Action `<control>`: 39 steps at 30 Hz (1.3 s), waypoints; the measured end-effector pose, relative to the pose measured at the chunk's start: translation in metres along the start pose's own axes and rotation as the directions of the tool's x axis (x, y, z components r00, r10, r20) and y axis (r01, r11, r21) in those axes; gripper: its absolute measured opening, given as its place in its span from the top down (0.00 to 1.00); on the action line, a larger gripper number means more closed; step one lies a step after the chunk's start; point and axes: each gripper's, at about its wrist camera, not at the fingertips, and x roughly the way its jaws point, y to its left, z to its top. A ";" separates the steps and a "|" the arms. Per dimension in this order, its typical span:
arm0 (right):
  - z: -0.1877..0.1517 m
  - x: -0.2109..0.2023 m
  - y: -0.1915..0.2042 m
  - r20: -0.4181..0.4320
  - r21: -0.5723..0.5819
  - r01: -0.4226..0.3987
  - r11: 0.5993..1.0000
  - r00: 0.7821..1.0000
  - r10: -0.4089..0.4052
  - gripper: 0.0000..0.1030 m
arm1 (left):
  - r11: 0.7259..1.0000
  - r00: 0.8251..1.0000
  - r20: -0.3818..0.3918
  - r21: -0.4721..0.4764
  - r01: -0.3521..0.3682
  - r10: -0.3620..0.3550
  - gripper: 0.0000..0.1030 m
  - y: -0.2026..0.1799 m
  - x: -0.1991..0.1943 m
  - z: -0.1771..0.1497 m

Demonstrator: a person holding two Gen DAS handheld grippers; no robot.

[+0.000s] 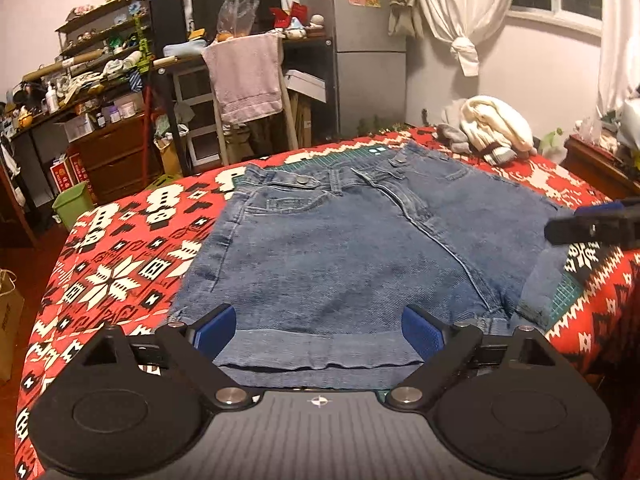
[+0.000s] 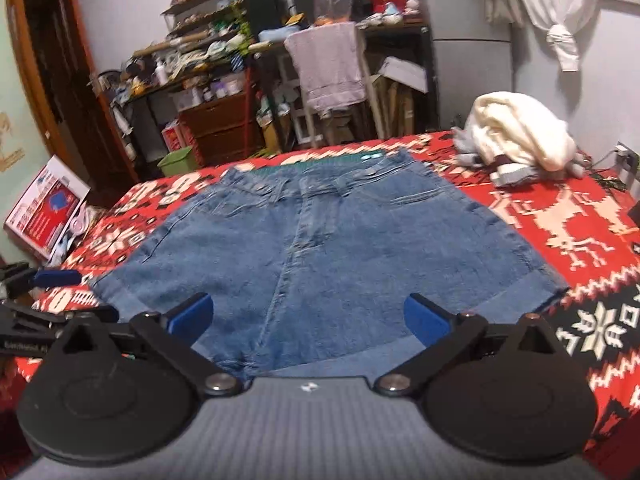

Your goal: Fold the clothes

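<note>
A red, white and black patterned blanket (image 1: 120,272) covers the counter. On its middle a pair of blue denim shorts (image 1: 340,240) lies spread flat, waistband at the far side and hems nearest the cameras, with a green cutting mat (image 1: 568,292) showing under its edges. A heap of cream and grey clothes (image 2: 520,140) sits well apart at the far right corner. The left gripper (image 1: 320,330) hovers over the left leg hem, jaws wide open, holding nothing. The right gripper (image 2: 308,320) hangs over the right leg hem, jaws likewise spread and empty.
</note>
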 end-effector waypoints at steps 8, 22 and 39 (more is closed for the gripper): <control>-0.006 0.012 0.025 -0.067 -0.122 0.000 0.993 0.998 -0.008 0.00 | 0.993 0.999 0.040 -0.117 0.009 -0.005 0.13 0.042 -0.007 -0.002; -0.041 0.014 0.080 -0.174 -0.388 -0.127 0.913 0.983 0.063 0.57 | 0.983 0.994 -0.084 0.172 -0.056 0.071 0.67 0.087 0.012 -0.027; -0.056 0.031 0.099 -0.201 -0.528 -0.075 0.846 0.979 -0.039 0.64 | 0.929 0.986 -0.074 0.353 -0.116 0.151 0.72 0.099 0.056 -0.032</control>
